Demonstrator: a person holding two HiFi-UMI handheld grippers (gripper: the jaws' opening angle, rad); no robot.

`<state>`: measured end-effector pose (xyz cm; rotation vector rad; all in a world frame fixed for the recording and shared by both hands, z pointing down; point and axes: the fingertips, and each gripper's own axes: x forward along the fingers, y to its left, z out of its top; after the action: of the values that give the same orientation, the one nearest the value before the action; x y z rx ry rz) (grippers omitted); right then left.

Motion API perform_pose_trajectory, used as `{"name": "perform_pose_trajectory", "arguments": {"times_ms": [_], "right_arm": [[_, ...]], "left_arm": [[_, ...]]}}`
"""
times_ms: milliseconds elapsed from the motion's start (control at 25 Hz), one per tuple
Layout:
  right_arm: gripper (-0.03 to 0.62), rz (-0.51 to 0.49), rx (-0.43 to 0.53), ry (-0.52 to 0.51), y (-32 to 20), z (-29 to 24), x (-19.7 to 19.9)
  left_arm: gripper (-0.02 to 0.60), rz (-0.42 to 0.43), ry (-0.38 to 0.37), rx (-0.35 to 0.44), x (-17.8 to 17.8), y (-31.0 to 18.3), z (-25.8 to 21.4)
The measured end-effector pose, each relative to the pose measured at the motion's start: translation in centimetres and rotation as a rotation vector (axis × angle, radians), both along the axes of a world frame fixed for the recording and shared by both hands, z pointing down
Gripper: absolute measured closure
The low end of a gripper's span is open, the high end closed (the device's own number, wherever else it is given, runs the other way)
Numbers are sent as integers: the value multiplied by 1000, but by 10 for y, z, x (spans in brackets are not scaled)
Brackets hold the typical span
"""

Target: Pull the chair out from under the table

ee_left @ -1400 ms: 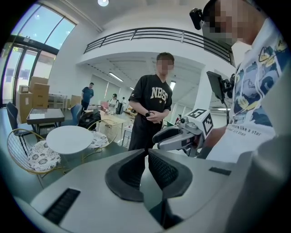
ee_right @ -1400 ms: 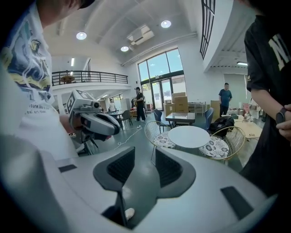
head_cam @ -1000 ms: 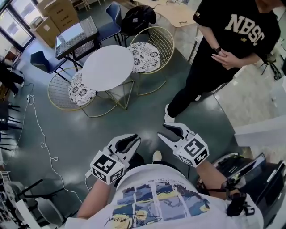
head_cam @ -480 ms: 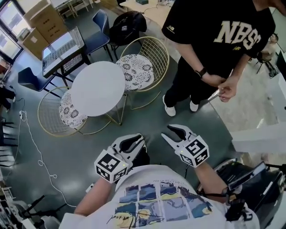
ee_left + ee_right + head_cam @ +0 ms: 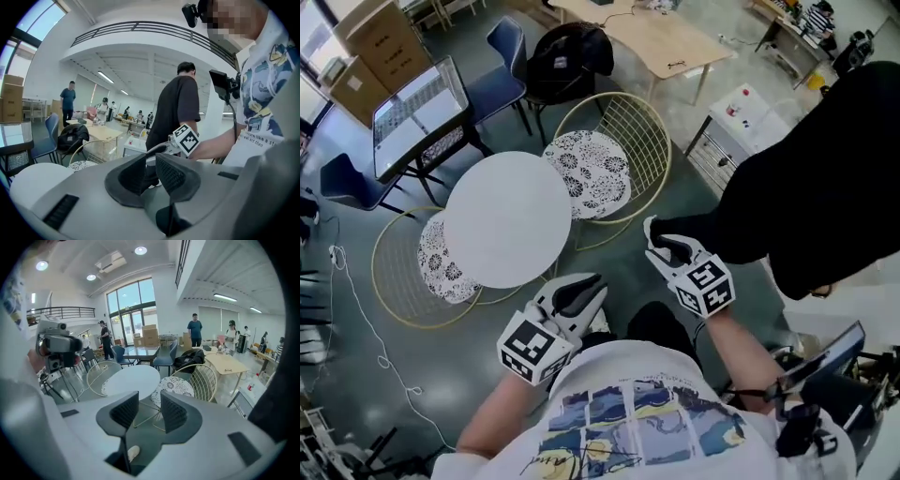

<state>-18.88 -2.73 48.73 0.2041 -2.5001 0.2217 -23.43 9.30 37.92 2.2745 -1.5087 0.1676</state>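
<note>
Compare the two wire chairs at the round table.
The right chair shows its cushion almost whole beside the table; the left chair hides half under it. The right chair backs toward the black bag, the left chair away from it. Both: gold wire, patterned cushions.

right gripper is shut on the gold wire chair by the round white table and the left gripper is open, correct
Not shut: the right gripper view shows the right gripper open, nothing between its jaws, and the gold wire chair stands apart from it, beside the round white table. The left gripper is open, as stated.
</note>
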Motion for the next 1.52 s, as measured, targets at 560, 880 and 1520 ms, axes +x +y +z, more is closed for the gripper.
{"name": "perform_pose_trajectory", "arguments": {"times_ms": [560,880,1520], "right_arm": [[465,103,-68,153,-331,135,-72],[465,81,-155,192,-448,203,-112],[507,136,-412,158,-498,270,-174]], "left_arm": [[534,-349,19,-123,-75,-136,28],[534,-457,27,-196,-60,-227,28],[533,-581,-53,-301,-61,-264,32]]}}
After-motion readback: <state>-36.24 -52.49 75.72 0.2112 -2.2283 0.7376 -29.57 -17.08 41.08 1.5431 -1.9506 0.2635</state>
